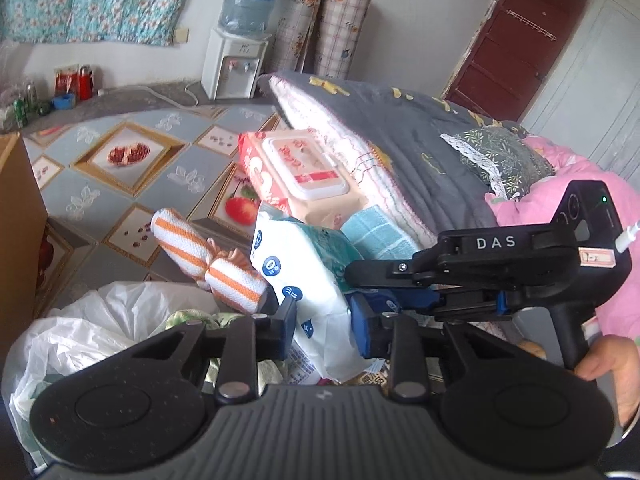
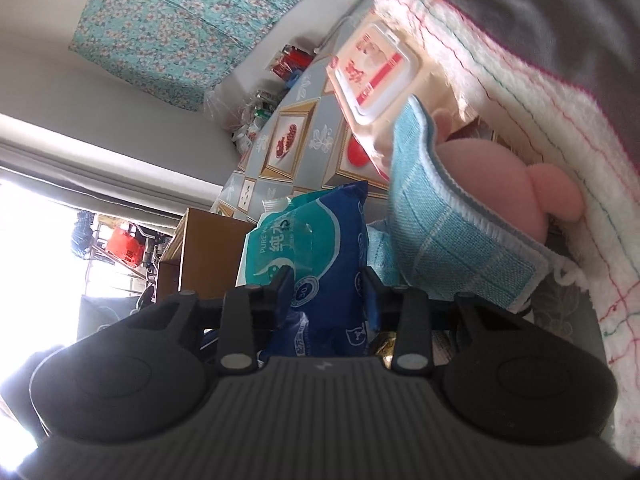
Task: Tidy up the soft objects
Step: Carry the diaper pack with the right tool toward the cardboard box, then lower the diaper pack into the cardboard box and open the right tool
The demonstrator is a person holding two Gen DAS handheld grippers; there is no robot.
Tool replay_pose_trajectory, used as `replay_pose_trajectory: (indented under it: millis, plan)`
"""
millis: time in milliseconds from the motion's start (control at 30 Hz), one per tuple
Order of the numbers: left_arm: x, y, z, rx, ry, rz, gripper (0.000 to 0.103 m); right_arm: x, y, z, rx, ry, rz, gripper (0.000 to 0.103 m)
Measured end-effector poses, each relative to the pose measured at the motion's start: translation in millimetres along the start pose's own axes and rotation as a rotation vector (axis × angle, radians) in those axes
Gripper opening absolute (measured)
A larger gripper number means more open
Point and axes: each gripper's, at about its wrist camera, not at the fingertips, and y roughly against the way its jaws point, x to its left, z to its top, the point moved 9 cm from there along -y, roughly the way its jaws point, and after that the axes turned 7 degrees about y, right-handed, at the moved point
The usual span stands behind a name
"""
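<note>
Both grippers pinch one wipes pack (image 1: 298, 280): my left gripper (image 1: 322, 320) on its white end, my right gripper (image 2: 326, 292) on its blue face. I should lift evenly, without crushing it. Leftward lie a plastic bag (image 1: 80, 336) and striped towel (image 1: 208, 256); rightward, a blue cloth (image 2: 452, 232) crowds it.

Soft, even daylight filled the left wrist view, with only faint shadows under the black two-finger left gripper (image 1: 324, 322). In the right wrist view, a blown-out white window (image 2: 36, 248) far to the left of the right gripper (image 2: 326, 300) glared hard — the gripper body stayed dark against it. Both pictures bowed strongly at the edges, with black vignetted corners, and the blue-and-white plastic wipes pack (image 2: 320, 248) between the fingers looked slightly soft.
</note>
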Motion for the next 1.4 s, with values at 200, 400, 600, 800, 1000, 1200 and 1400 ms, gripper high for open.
replay_pose_trajectory:
  millis: [200,400,600,800,1000,1200,1400]
  plan:
    - [-19.2,27.2,5.1,-0.069,-0.053,-0.003,0.029,20.9,31.8,3.5,-0.058,0.06,0.005,0.034]
    - [-29.3,58.7,7.4,-0.135,-0.091,-0.003,0.029,49.6,62.0,-4.1,-0.103,0.126,0.01,0.034]
    - [-24.6,95.2,8.6,-0.205,-0.1,0.019,0.029,87.7,70.8,-16.4,-0.119,0.189,0.032,0.034]
    - [0.2,130.6,7.5,-0.263,-0.067,0.056,0.03,131.1,62.2,-33.3,-0.097,0.248,0.065,0.034]
    - [38.1,160.3,2.9,-0.303,-0.012,0.109,0.03,173.3,39.8,-55.8,-0.046,0.291,0.099,0.034]
    - [93.9,194.6,-3.5,-0.342,0.068,0.185,0.03,228.7,-8.0,-82.1,0.032,0.346,0.136,0.035]
    - [166.5,218.3,-6.4,-0.338,0.171,0.249,0.03,279.4,-70.0,-109.6,0.119,0.403,0.148,0.035]
